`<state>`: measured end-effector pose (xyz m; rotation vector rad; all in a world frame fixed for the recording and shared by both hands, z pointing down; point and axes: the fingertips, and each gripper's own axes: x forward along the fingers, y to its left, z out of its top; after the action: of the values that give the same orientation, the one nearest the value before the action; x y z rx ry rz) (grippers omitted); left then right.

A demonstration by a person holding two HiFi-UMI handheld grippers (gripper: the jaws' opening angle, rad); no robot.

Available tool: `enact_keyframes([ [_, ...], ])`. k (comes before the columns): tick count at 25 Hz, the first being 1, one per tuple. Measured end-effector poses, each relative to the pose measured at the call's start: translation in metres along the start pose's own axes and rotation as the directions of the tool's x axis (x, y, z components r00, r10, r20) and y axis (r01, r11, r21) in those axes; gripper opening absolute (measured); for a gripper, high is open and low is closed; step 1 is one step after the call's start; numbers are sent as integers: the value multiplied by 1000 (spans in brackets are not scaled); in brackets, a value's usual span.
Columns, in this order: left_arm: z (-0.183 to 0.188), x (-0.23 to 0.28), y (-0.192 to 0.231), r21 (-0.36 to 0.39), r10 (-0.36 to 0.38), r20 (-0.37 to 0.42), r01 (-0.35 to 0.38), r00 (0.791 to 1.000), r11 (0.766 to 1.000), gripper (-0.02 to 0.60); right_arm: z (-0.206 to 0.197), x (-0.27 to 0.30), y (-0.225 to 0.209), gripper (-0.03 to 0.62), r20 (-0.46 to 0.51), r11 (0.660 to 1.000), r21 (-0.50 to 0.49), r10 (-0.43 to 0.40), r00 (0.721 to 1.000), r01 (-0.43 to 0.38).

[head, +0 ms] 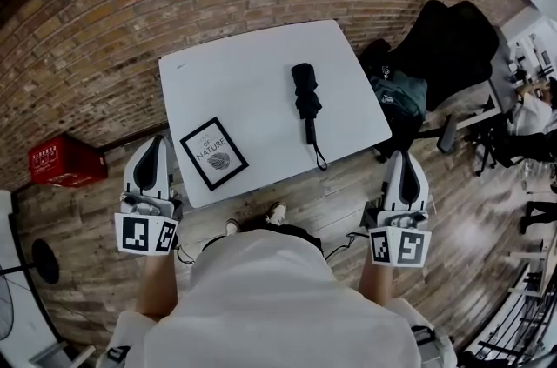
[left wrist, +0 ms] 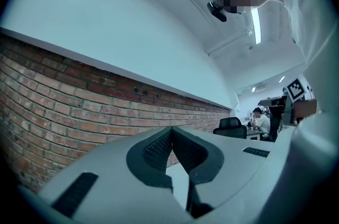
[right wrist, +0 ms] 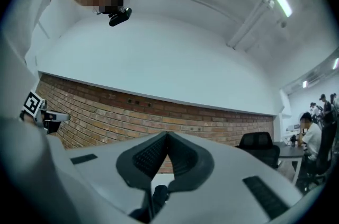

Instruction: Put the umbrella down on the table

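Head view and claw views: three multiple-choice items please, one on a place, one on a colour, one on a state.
1. Where is the umbrella?
A. on the floor
B. on the table
C. against the wall

2. What colour is the crate?
A. red
B. blue
C. green

3. How is the right claw?
A. open
B. shut on the umbrella
C. shut, empty

Answers:
1 B, it lies flat on the white top.
2 A, a red box stands on the floor left of the table.
3 C, its jaws meet with nothing between them.
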<state>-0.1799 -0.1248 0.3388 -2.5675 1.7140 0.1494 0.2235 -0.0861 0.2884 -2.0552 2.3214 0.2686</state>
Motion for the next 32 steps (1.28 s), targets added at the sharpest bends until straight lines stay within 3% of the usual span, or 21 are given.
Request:
enact_keyframes([
  [4, -7, -20, 3, -3, 48, -9, -48, 999, 999, 21, -16, -9, -1, 21, -54, 999, 37, -7, 999, 9],
  [8, -7, -29, 3, 5, 72, -8, -72, 997, 997, 22, -15, -8, -6, 21, -48, 999, 38, -19, 999, 21],
  [16, 1, -31, 1, 42, 68, 11, -69, 998, 997, 21, -16, -1, 7, 21, -44, 997, 73, 15, 999, -12],
  [32, -1, -63, 11, 28, 37, -4, -37, 999, 999, 22, -26, -13, 50, 21, -105, 995, 88, 58, 993, -49],
])
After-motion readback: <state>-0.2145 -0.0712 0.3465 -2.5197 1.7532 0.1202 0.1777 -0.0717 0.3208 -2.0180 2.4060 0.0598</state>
